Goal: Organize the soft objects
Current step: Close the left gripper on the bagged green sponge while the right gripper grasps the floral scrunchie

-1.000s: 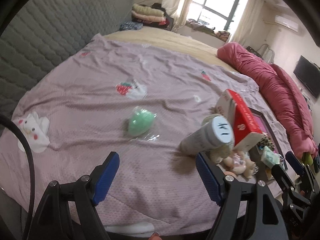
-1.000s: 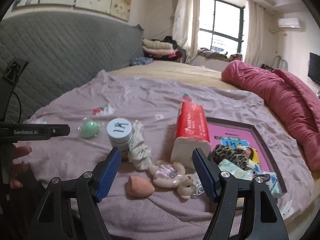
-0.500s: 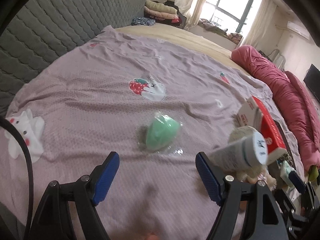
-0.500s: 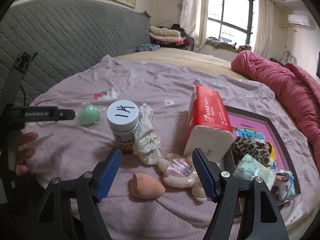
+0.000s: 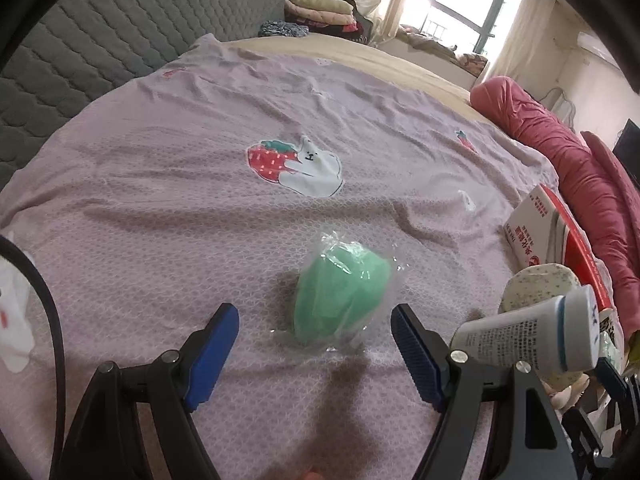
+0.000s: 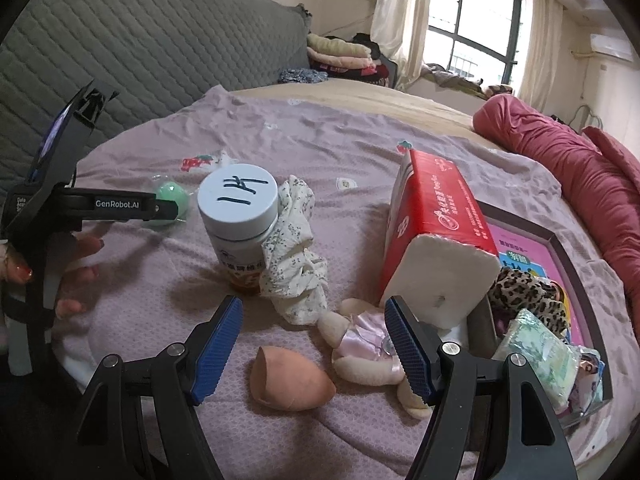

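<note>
A green sponge in clear wrap [image 5: 340, 294] lies on the purple bedspread [image 5: 160, 200]; it also shows in the right wrist view [image 6: 174, 200]. My left gripper [image 5: 314, 350] is open, its blue fingers just short of the sponge on either side. My right gripper [image 6: 314, 350] is open and empty above an orange sponge [image 6: 290, 380] and a small plush doll [image 6: 368, 352]. A floral scrunchie [image 6: 294, 264] leans on a white-lidded jar [image 6: 240, 224].
A red tissue pack [image 6: 436, 232] leans on a dark tray [image 6: 560, 248] holding a leopard scrunchie [image 6: 528, 292] and a green packet [image 6: 540, 356]. A red duvet [image 6: 580, 160] lies at the right. The grey headboard [image 6: 140, 48] is behind.
My left gripper has moved forward to the green sponge, which now sits close between its fingertips. My right gripper has moved closer to the jar, doll and orange sponge.
</note>
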`<state>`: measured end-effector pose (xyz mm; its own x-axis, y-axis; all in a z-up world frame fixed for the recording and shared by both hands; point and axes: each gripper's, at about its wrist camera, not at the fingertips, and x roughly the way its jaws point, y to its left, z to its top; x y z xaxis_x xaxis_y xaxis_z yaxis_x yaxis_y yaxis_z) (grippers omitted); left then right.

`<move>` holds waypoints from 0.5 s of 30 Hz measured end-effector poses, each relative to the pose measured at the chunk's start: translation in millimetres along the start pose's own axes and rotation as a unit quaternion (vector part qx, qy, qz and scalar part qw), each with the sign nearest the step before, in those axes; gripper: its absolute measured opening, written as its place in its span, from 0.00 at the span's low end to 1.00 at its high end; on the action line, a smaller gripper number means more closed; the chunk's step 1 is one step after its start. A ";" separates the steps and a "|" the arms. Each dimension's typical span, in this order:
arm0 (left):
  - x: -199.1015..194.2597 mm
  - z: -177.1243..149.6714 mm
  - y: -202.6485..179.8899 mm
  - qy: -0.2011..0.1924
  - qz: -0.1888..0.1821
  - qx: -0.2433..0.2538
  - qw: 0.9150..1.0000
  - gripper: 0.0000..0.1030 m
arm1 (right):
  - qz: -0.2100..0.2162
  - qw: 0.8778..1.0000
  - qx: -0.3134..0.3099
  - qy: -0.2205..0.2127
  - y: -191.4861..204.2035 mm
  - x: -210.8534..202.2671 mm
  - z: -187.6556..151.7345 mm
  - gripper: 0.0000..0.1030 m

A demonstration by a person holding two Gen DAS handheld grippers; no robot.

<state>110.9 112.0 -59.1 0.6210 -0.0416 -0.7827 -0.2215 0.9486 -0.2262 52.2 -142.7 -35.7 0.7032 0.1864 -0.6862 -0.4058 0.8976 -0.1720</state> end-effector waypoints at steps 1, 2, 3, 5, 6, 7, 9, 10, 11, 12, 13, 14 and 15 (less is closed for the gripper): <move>1.9 0.3 -0.4 0.000 -0.001 0.001 1.000 0.76 | -0.001 1.000 -0.001 -0.001 -0.3 1.6 0.8 0.72; 3.3 0.9 -0.6 0.000 -0.003 0.002 1.000 0.76 | -0.002 1.000 -0.002 -0.001 -0.3 3.8 1.8 0.72; 4.6 2.0 -0.4 0.000 -0.005 0.003 1.000 0.76 | -0.002 1.000 -0.006 -0.002 -0.2 7.5 3.3 0.72; 8.3 4.5 -0.6 -0.002 -0.009 0.005 1.000 0.76 | -0.002 1.000 -0.012 -0.001 0.2 13.9 5.3 0.72; 9.0 4.9 -0.5 -0.001 -0.008 0.005 1.000 0.76 | -0.003 1.000 -0.014 0.001 0.2 17.6 6.0 0.72; 10.5 5.2 -0.4 0.000 -0.009 0.004 1.000 0.76 | -0.005 1.000 -0.015 0.003 -0.2 20.5 6.2 0.72; 12.9 6.0 -1.2 0.000 -0.008 0.006 1.000 0.76 | -0.005 1.000 -0.013 0.007 -1.9 26.0 6.8 0.72; 13.6 6.5 -2.0 -0.001 -0.008 0.008 1.000 0.76 | -0.005 1.000 -0.012 0.008 -2.6 26.9 6.9 0.72; 14.2 7.4 -2.5 -0.002 -0.007 0.010 1.000 0.76 | -0.004 1.000 -0.011 0.010 -3.0 29.6 7.2 0.72; 14.3 7.5 -2.3 -0.003 -0.007 0.010 1.000 0.76 | -0.003 1.000 -0.010 0.013 -3.1 32.2 7.7 0.72; 15.1 7.9 -2.6 -0.003 -0.008 0.011 1.000 0.76 | -0.002 1.000 -0.010 0.013 -3.6 35.1 8.2 0.72; 16.2 8.4 -2.8 -0.004 -0.008 0.011 1.000 0.76 | -0.001 1.000 -0.011 0.015 -3.3 36.9 8.5 0.72; 17.2 8.5 -2.7 -0.004 -0.008 0.011 1.000 0.76 | 0.000 1.000 -0.013 0.015 -1.9 38.1 8.8 0.72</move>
<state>128.5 111.4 -67.0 0.6300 -0.0538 -0.7747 -0.1952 0.9546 -0.2251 84.9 -133.7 -55.3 0.6859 0.1748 -0.7064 -0.4209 0.8872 -0.1891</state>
